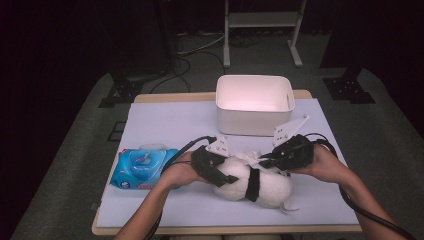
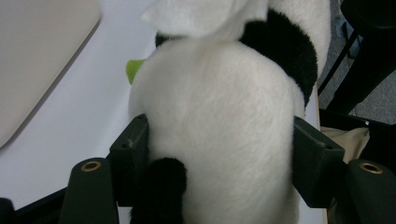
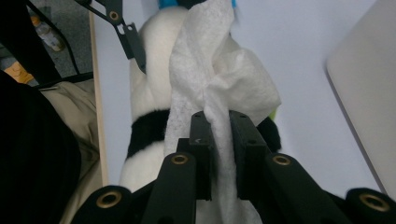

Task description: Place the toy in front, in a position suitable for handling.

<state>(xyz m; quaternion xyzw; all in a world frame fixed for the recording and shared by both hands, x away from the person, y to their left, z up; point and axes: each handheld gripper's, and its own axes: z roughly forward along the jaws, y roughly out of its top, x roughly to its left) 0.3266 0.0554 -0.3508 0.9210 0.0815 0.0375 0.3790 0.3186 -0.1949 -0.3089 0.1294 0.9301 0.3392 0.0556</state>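
Note:
A white and black plush panda (image 1: 255, 182) lies on the white mat near the table's front. My left gripper (image 1: 216, 167) is shut on the panda (image 2: 219, 116), one black jaw pressed against each side of its white body. My right gripper (image 1: 272, 160) is shut on a white wet wipe (image 3: 210, 79), which lies draped over the top of the panda (image 3: 144, 121). In the high view the wipe (image 1: 248, 157) shows as a crumpled white piece between the two grippers.
A blue pack of wet wipes (image 1: 141, 167) lies at the left of the mat. A white empty bin (image 1: 254, 103) stands at the back centre. A green bit (image 2: 134, 70) peeks out beside the panda. The table's front edge (image 1: 225, 230) is close.

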